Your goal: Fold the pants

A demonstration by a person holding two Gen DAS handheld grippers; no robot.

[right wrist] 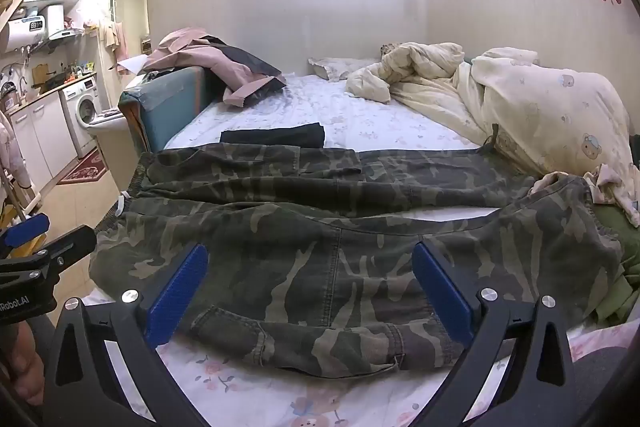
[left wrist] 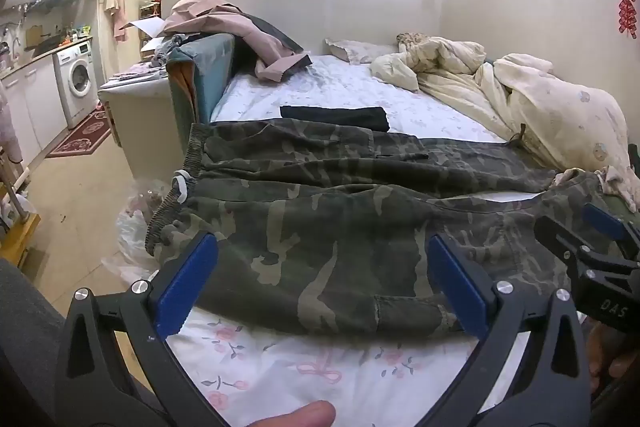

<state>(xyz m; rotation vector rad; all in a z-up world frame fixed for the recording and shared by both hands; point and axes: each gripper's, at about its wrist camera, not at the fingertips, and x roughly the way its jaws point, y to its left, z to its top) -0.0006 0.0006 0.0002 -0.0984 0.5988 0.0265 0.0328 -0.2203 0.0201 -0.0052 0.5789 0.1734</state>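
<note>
Pants (left wrist: 340,227) in camouflage lie spread across the near edge of the bed (left wrist: 280,367), waistband hanging over its left edge, the two legs running toward the right edge with a sliver of sheet showing between them. We hold the left gripper (left wrist: 320,283) just above the near leg by the waist end, fingers wide apart and clamped on nothing; the right gripper (right wrist: 312,287) hovers over the same leg nearer the knee, its fingers just as wide apart and empty.

Our first risk sits closest: the cargo pocket (right wrist: 248,339) and thick seams along the near hem may let a pad catch only the flap, so that the leg sags when we lift. Beyond that, the near leg's cuff (right wrist: 560,195) is rumpled against the cream duvet (right wrist: 552,115) at the right edge, and we could drag bedding along with it. Farther back, a folded black garment (right wrist: 276,137) lies just beyond the far leg; a fold carried too far could land on it or push it away.
</note>
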